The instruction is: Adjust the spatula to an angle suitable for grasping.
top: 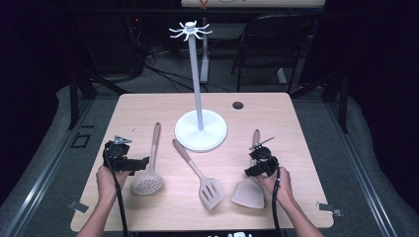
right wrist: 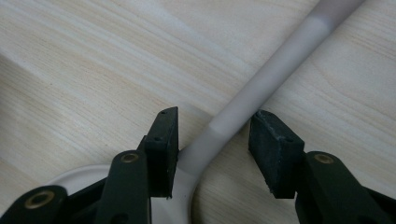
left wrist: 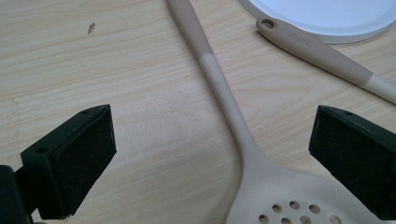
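Note:
Three beige utensils lie on the wooden table (top: pixel 148 106). At the left is a perforated skimmer (top: pixel 146 184); my left gripper (top: pixel 141 160) is low over its handle. That gripper (left wrist: pixel 212 154) stands wide open, its jaws far out on either side of the skimmer's neck (left wrist: pixel 233 116). A slotted turner (top: pixel 211 190) lies in the middle. On the right is a solid spatula (top: pixel 248 193), with my right gripper (top: pixel 256 159) over its neck. The right gripper (right wrist: pixel 217 135) is narrowly open, and the spatula handle (right wrist: pixel 261 84) runs between its pads with small gaps.
A white utensil stand (top: pixel 201 131) with a tall pole and hooks on top rises at the table's centre rear. Its round base (left wrist: pixel 327 18) lies just beyond the turner's handle (left wrist: pixel 308 46). A cable hole (top: pixel 238 105) is at the back right. A chair stands behind the table.

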